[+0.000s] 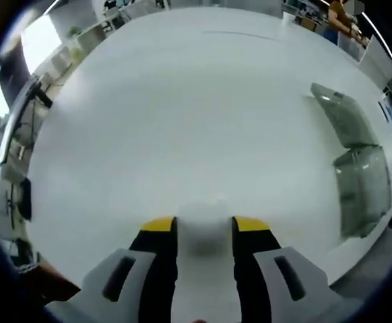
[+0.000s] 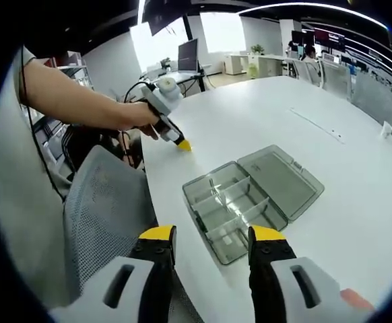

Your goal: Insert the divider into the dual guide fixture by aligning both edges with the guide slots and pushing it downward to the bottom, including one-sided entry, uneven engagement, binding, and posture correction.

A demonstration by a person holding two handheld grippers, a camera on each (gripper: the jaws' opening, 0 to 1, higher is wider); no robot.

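With the right gripper [image 2: 206, 243] open and empty above the translucent grey compartment box [image 2: 240, 205] on the white table [image 2: 357, 182], the left gripper [image 1: 204, 232], jaws parted, seems empty, no loose divider showing, so a hurried tilted entry could bind.

Your right tool [image 2: 211, 243] hung open above the clear compartment box [image 2: 250, 200], its lid flat on the white bench [image 2: 331, 101]. Your left tool [image 2: 172, 133] touched the bench beyond.
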